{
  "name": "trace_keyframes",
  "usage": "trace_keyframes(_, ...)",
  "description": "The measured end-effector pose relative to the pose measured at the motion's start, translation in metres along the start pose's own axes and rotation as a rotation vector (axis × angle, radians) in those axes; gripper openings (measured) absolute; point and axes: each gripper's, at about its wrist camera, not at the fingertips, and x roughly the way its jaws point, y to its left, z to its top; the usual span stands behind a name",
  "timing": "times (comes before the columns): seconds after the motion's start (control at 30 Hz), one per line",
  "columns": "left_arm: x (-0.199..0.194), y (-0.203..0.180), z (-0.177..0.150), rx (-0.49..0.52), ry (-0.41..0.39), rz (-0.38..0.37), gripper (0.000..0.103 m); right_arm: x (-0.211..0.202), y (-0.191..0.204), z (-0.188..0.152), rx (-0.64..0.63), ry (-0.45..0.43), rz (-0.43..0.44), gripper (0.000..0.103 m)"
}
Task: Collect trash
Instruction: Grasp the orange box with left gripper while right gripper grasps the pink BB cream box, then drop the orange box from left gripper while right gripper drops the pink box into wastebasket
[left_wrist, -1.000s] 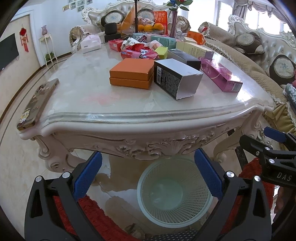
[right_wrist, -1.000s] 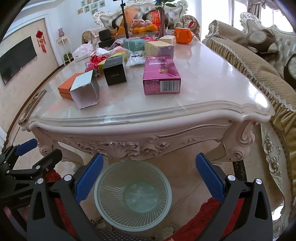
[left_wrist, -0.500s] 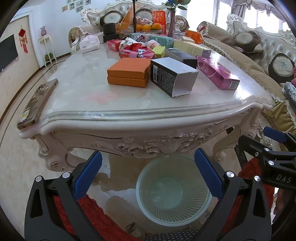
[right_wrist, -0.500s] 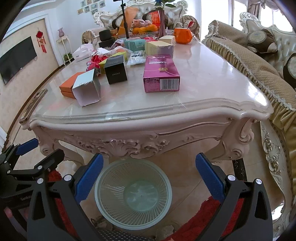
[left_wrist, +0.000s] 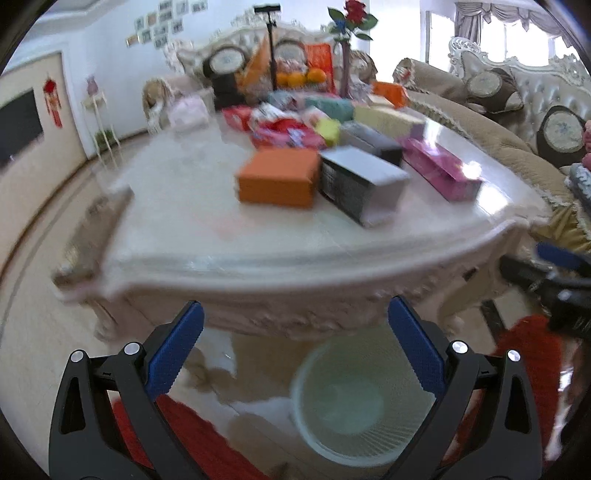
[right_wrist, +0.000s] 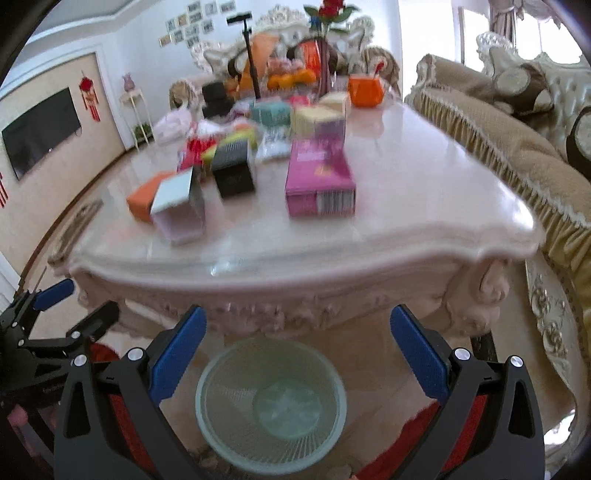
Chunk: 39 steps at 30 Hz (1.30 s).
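Boxes lie on a marble table (left_wrist: 258, 243) (right_wrist: 406, 206): an orange box (left_wrist: 277, 181) (right_wrist: 142, 199), a grey and silver box (left_wrist: 360, 184) (right_wrist: 179, 206), a black box (left_wrist: 371, 142) (right_wrist: 234, 170) and a pink box (left_wrist: 439, 171) (right_wrist: 319, 181). On the floor below the table's front edge stands a pale green mesh waste basket (left_wrist: 354, 406) (right_wrist: 271, 404). My left gripper (left_wrist: 295, 347) and my right gripper (right_wrist: 299, 347) both hang open and empty below the table's edge, above the basket. Both views are blurred.
More boxes, red wrappers (left_wrist: 284, 127), oranges (left_wrist: 301, 76), an orange mug (right_wrist: 365, 90) and a vase with a rose (left_wrist: 349, 44) crowd the far table. A phone (left_wrist: 90, 236) lies at its left edge. Sofas flank the right side (right_wrist: 517, 155). A red rug (left_wrist: 192, 439) covers the floor.
Both grippers have risen and tilted up, so the table sits lower in each view and the far room shows more. Nothing was grasped; both stay open.
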Motion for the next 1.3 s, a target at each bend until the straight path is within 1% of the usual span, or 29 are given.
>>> trace_keyframes(0.07, 0.004, 0.012, 0.013, 0.008, -0.042, 0.023, 0.097, 0.004, -0.003, 0.013, -0.012, -0.028, -0.001, 0.096)
trace_keyframes(0.13, 0.013, 0.021, 0.027, 0.015, -0.061, 0.035, 0.097, 0.011, -0.005, 0.028, -0.027, -0.056, -0.007, 0.096)
trace_keyframes(0.2, 0.023, 0.028, 0.041, 0.026, -0.087, 0.007, 0.097, 0.019, -0.004, 0.044, -0.05, -0.082, -0.006, 0.096)
trace_keyframes(0.23, 0.028, 0.03, 0.046, 0.033, -0.086, -0.003, 0.097, 0.023, -0.003, 0.05, -0.059, -0.091, 0.0, 0.096)
trace_keyframes(0.37, 0.054, 0.031, 0.058, 0.061, -0.053, -0.046, 0.097, 0.042, -0.003, 0.065, -0.077, -0.075, 0.004, 0.096)
trace_keyframes(0.53, 0.08, 0.021, 0.07, 0.124, -0.036, -0.04, 0.097, 0.064, -0.005, 0.072, -0.091, -0.043, -0.008, 0.096)
trace_keyframes(0.77, 0.108, 0.022, 0.088, 0.109, -0.001, -0.075, 0.097, 0.085, -0.015, 0.083, -0.079, -0.025, -0.007, 0.096)
trace_keyframes(0.83, 0.115, 0.023, 0.093, 0.098, 0.012, -0.093, 0.097, 0.093, -0.017, 0.088, -0.085, -0.013, -0.015, 0.096)
trace_keyframes(0.93, 0.122, 0.023, 0.098, 0.104, 0.012, -0.097, 0.097, 0.101, -0.019, 0.091, -0.098, -0.006, -0.031, 0.095)
trace_keyframes(0.97, 0.123, 0.022, 0.1, 0.105, 0.014, -0.102, 0.095, 0.103, -0.019, 0.092, -0.104, -0.004, -0.042, 0.095)
trace_keyframes(1.0, 0.123, 0.023, 0.1, 0.101, 0.015, -0.132, 0.078, 0.105, -0.02, 0.092, -0.112, -0.001, -0.055, 0.092)
trace_keyframes(1.03, 0.122, 0.023, 0.101, 0.093, 0.015, -0.164, 0.071, 0.107, -0.021, 0.092, -0.117, 0.002, -0.061, 0.08)
trace_keyframes(1.07, 0.121, 0.023, 0.101, 0.091, 0.016, -0.141, 0.071, 0.109, -0.022, 0.092, -0.118, 0.01, -0.05, 0.077)
trace_keyframes(1.1, 0.121, 0.024, 0.101, 0.086, 0.018, -0.143, 0.071, 0.107, -0.024, 0.091, -0.107, -0.001, -0.042, 0.064)
trace_keyframes(1.13, 0.121, 0.025, 0.101, 0.079, 0.019, -0.146, 0.071, 0.106, -0.025, 0.091, -0.11, -0.008, -0.047, 0.055)
trace_keyframes(1.23, 0.119, 0.03, 0.101, 0.04, 0.021, -0.142, 0.071, 0.103, -0.03, 0.093, -0.092, 0.01, -0.012, 0.054)
trace_keyframes(1.3, 0.116, 0.037, 0.102, 0.002, 0.022, -0.163, 0.071, 0.101, -0.037, 0.094, -0.043, 0.019, 0.035, 0.054)
